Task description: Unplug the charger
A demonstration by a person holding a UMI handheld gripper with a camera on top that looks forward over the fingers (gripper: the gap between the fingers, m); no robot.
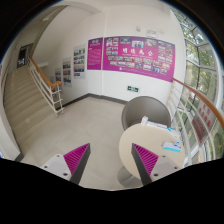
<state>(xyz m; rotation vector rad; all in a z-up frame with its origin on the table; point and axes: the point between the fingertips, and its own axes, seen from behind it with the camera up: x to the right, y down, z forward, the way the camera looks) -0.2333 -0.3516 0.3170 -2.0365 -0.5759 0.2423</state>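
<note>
Gripper [112,160] held level and high, looking out over a hallway floor rather than down at any work surface. Two fingers rise from below: left pad [77,157] and right pad [149,157], both magenta, well apart with bare floor showing between them. Claw is released; nothing sits between the fingers, nothing touches either pad.

Charger: not to be made out anywhere in this view. No plug, cable or socket can be identified.

Just beyond the right finger stands a round white table [143,141], its top partly behind that finger. Some small items lie on its far right side, including a pale blue object [172,147]; too small to tell what they are. Behind the table, a dark grey rounded chair back [138,110].

Floor [85,120] is pale tile, open ahead of the fingers. To the left, a staircase [25,100] with a handrail climbs away. On the far wall, magenta poster boards [138,53] with rows of pictures, and a small green sign [131,90] low on the wall beneath them. Right side is bounded by windows [195,75] with a curved rail.
</note>
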